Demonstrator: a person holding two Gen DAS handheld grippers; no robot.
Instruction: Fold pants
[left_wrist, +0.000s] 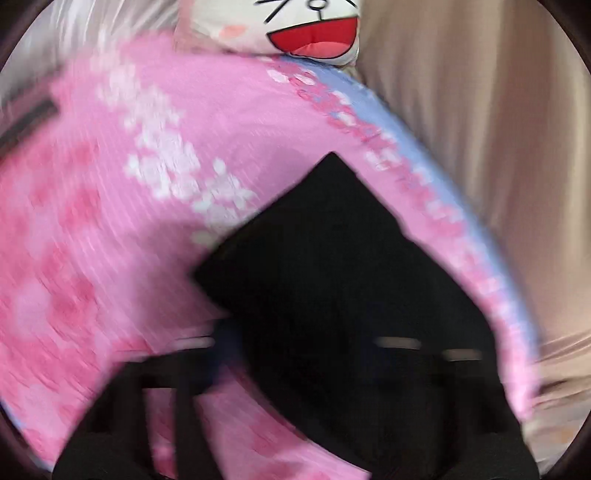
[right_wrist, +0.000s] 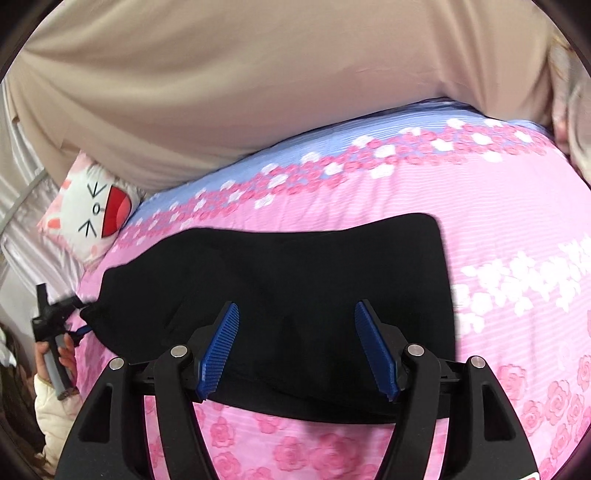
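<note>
The black pants (right_wrist: 295, 280) lie folded into a wide block on the pink flowered bedspread (right_wrist: 480, 206). My right gripper (right_wrist: 297, 314) is open, its blue pads (right_wrist: 221, 347) hovering over the near edge of the pants, holding nothing. In the right wrist view my left gripper (right_wrist: 83, 328) is at the left end of the pants, its tips hidden against the cloth. The left wrist view is blurred by motion; the pants (left_wrist: 332, 266) fill its lower middle and the left fingers (left_wrist: 177, 406) are dark smears, so their state cannot be read.
A white cartoon-face pillow (right_wrist: 92, 210) lies at the head of the bed, also in the left wrist view (left_wrist: 306, 26). A beige curtain (right_wrist: 258, 85) hangs behind the bed. The bedspread has a blue band (right_wrist: 332, 136) along its far edge.
</note>
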